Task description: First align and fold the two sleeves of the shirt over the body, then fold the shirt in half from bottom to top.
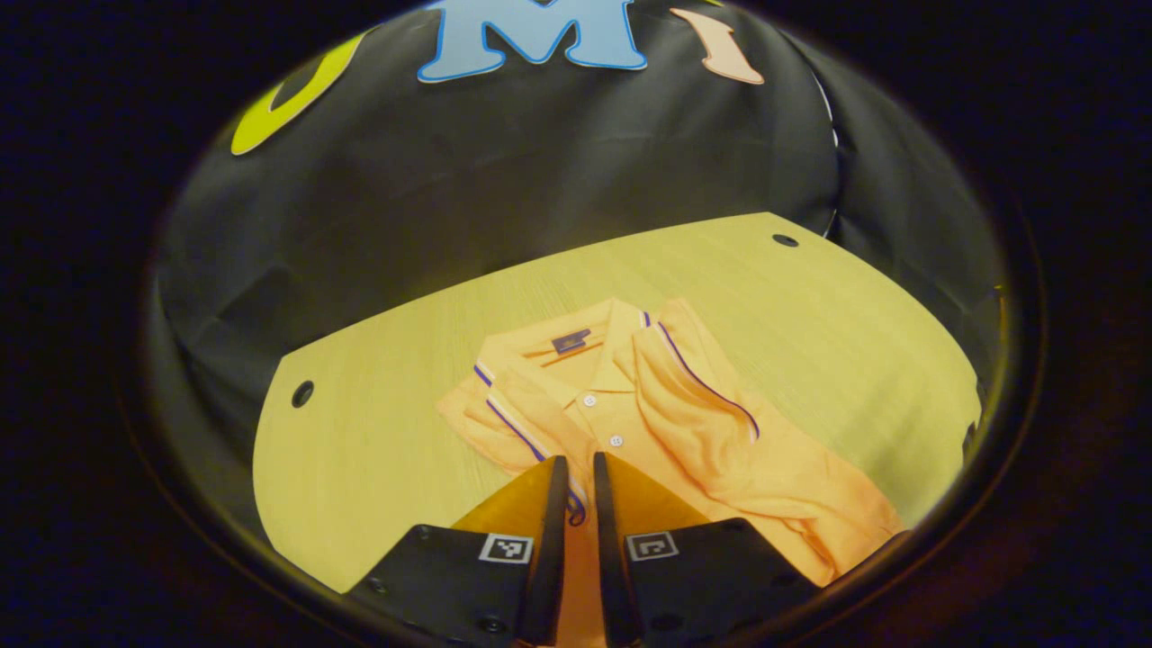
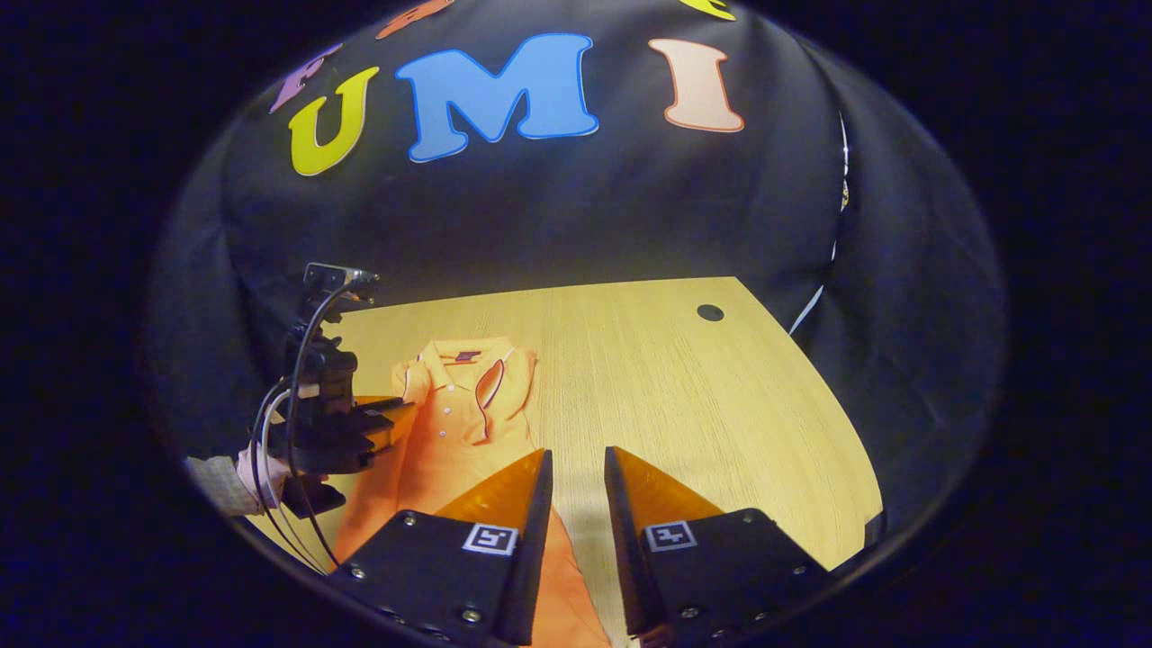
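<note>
In the left gripper view, the left gripper (image 1: 576,477) stands with its fingers nearly pressed together, a thin trimmed edge of sleeve (image 1: 531,441) pinched in the narrow gap between the tips. Beyond it the orange shirt (image 1: 720,441) lies collar-up on the wooden bench (image 1: 360,432), one sleeve folded across the buttoned front. In the right gripper view, the right gripper (image 2: 576,468) is spread and holds nothing, above bare bench just beside the shirt's edge.
</note>
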Motion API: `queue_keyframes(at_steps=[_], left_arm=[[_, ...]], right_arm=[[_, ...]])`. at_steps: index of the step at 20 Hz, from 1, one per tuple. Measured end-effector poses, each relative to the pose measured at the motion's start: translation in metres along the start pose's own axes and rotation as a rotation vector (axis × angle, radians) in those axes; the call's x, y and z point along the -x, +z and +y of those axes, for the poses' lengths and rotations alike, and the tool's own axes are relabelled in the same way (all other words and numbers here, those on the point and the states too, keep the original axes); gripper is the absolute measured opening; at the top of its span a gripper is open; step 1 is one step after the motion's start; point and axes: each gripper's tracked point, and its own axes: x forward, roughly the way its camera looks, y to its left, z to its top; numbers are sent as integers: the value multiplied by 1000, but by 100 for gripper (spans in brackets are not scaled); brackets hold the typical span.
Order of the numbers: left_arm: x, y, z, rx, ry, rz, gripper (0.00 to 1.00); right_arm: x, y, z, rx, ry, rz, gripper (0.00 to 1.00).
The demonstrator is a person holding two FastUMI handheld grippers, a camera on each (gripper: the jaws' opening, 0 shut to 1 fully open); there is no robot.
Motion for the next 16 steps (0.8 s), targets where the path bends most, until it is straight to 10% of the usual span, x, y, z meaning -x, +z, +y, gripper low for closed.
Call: queue_keyframes(at_steps=[4, 5, 16], left_arm=[[5, -2, 2, 16, -5, 2, 55], [8, -1, 5, 23, -3, 0, 40], [94, -66, 37, 117, -1, 29, 60]], right_arm=[[-2, -10, -8, -15, -10, 19, 37], [-3, -14, -7, -14, -10, 27, 37], [-6, -107, -1, 61, 50, 218, 39]])
